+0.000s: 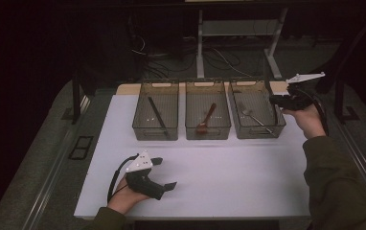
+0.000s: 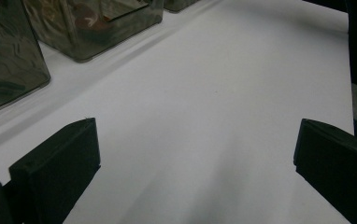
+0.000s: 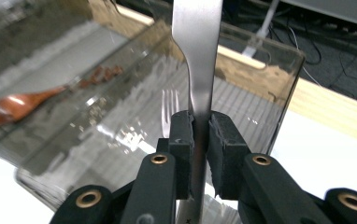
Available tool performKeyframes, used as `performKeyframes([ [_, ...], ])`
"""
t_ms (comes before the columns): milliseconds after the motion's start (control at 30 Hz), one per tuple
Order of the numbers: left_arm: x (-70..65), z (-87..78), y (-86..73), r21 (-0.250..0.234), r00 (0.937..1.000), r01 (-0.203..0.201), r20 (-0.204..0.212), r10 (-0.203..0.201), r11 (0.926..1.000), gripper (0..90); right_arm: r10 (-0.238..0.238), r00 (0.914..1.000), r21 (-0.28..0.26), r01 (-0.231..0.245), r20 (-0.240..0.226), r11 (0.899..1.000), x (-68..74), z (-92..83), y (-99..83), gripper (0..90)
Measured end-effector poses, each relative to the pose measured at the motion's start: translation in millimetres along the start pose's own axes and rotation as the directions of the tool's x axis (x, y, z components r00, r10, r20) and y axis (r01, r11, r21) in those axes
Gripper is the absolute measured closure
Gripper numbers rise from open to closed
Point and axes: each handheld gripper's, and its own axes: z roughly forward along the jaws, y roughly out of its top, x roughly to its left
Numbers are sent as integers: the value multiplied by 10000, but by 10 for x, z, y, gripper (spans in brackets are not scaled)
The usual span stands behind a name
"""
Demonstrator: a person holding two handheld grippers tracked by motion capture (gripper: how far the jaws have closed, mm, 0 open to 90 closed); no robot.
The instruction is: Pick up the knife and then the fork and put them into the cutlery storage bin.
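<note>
My right gripper [image 1: 278, 100] hovers at the right rim of the right-hand smoky plastic bin [image 1: 260, 134]. It is shut on a flat silver utensil [image 3: 197, 51], whose kind I cannot tell; the metal rises straight up between the pads [image 3: 182, 140]. A silver fork [image 1: 254, 116] lies inside that bin, its tines [image 3: 169, 105] showing through the wall. My left gripper [image 1: 165, 173] rests low over the white tabletop [image 1: 229, 167] near the front left, open, with nothing between the jaws [image 2: 197, 140].
Three bins stand in a row at the back. The left bin [image 1: 155, 136] holds a long black utensil [image 1: 157, 115]. The middle bin [image 1: 208, 136] holds a brown wooden spoon [image 1: 205, 120]. Table legs and cables lie beyond the table's far edge.
</note>
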Motion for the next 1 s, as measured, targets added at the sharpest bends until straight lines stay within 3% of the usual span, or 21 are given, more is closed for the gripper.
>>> performKeyframes([
  [333,-7,10,3,12,10000,-13,43,13,10000,0,-503,9987,1259,495,28,9908,17,194,-55,790],
  [1000,-9,22,1,14,10000,3,98,-3,10000,0,-686,9976,2659,674,-50,9616,36,423,-99,790],
])
